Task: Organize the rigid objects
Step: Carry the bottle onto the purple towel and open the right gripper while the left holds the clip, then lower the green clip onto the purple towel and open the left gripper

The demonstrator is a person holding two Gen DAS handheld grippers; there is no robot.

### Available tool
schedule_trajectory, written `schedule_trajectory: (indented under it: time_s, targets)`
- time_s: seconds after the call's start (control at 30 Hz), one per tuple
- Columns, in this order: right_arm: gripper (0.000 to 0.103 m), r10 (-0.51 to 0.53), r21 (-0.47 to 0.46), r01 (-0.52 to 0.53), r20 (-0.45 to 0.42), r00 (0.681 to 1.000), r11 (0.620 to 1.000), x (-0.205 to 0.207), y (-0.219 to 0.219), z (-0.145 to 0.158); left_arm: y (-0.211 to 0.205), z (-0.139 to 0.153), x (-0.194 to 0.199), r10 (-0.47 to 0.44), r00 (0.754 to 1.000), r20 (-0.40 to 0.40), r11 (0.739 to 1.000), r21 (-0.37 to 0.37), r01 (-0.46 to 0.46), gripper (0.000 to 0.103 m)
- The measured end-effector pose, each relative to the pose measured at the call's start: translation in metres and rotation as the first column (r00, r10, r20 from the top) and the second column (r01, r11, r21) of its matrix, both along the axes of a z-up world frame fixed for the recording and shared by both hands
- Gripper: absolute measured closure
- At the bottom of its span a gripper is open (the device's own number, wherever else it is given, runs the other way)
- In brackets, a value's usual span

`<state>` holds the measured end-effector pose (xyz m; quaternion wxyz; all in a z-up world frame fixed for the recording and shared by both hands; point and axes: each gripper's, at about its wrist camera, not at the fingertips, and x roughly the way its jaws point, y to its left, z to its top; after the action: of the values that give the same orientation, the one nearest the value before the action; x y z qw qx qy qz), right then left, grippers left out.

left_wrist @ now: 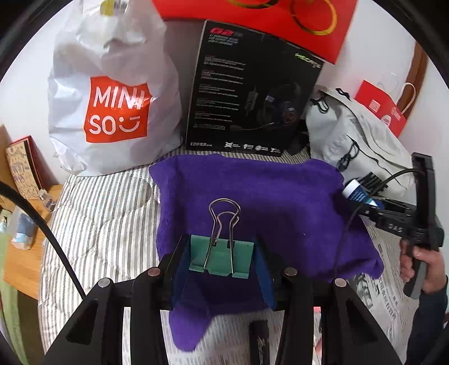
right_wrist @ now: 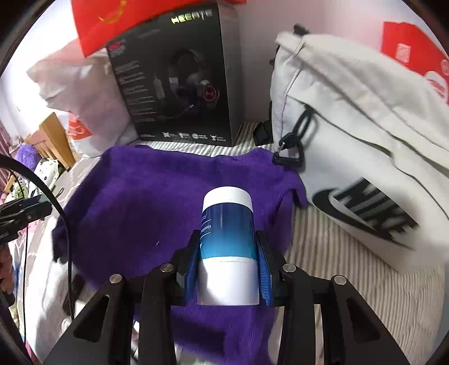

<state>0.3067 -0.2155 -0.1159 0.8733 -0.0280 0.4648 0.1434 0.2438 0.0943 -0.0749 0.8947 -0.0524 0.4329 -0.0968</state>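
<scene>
My left gripper is shut on a large green binder clip, blue pads pressing its two sides, wire handles pointing away over a purple towel. My right gripper is shut on a blue and white Vaseline tube, held lengthwise with its white end forward above the same purple towel. In the left wrist view the right gripper comes in from the right edge with the tube at its tip, a hand on its handle.
A striped sheet covers the bed. At the back stand a white Miniso bag, a black headset box and a red bag. A grey backpack lies right, newspaper beside the towel, a wooden nightstand left.
</scene>
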Motion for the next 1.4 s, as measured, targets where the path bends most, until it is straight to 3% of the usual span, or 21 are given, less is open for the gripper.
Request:
schedule_trajectory:
  time_s: [0.3, 0.6, 0.7, 0.77, 1.0, 1.1, 1.4]
  targets:
    - [0.067, 0.030, -0.083, -0.036, -0.061, 0.998, 0.996, 0.047, 0.023, -0.037, 0.007, -0.010, 0.021, 0.006, 1.000, -0.019, 1.000, -0.016, -0.006, 0.062]
    - [0.066, 0.045, -0.097, -0.054, -0.096, 0.994, 0.994, 0.050, 0.025, -0.043, 0.004, -0.021, 0.033, -0.015, 0.999, -0.044, 1.000, -0.018, 0.014, 0.061]
    - [0.060, 0.058, -0.108, -0.071, -0.112, 0.992, 0.992, 0.052, 0.028, -0.044, 0.002, -0.026, 0.036, -0.026, 0.998, -0.058, 0.999, -0.023, 0.025, 0.062]
    - [0.047, 0.073, -0.094, -0.085, -0.125, 0.989, 0.992, 0.049, 0.029, -0.044, 0.001, -0.030, 0.039, -0.025, 0.998, -0.064, 1.000, -0.017, 0.024, 0.062]
    - [0.044, 0.048, -0.117, -0.060, -0.105, 0.993, 0.991, 0.019, 0.027, -0.026, -0.004, -0.037, 0.056, -0.024, 0.997, -0.069, 1.000, -0.022, 0.022, 0.062]
    - [0.037, 0.021, -0.099, -0.028, -0.073, 0.997, 0.995, -0.006, 0.019, -0.010, -0.011, -0.039, 0.070, -0.024, 0.997, -0.074, 1.000, -0.014, 0.023, 0.062]
    - [0.033, -0.019, -0.026, 0.018, -0.029, 0.999, 1.000, -0.071, -0.001, 0.021, -0.038, -0.049, 0.102, -0.015, 0.995, -0.098, 0.997, 0.078, 0.023, 0.061]
